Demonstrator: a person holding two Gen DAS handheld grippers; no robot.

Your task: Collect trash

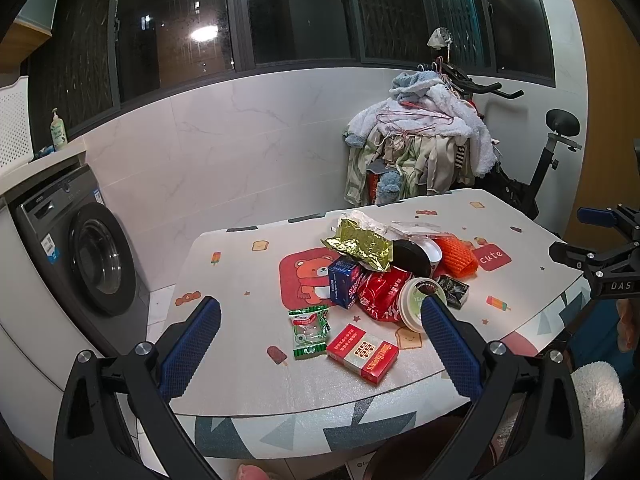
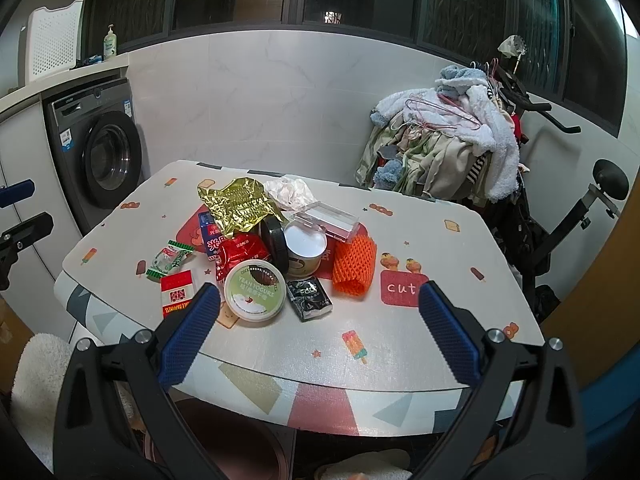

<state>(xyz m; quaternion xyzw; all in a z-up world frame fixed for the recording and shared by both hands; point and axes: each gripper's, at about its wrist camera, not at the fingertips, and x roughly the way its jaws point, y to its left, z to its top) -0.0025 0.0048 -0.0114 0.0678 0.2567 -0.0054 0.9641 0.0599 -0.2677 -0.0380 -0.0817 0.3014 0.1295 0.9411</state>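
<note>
Trash lies piled on the patterned table: a gold foil bag, a red-white carton, a green candy wrapper, a yogurt lid, an orange foam net, a small black packet, a blue box and a red wrapper. My left gripper is open and empty above the near edge, the carton between its fingers. My right gripper is open and empty near the black packet.
A washing machine stands at the left. A clothes pile on an exercise bike is behind the table at right. A dark bin sits under the table's front edge. A clear plastic box and cup are in the pile.
</note>
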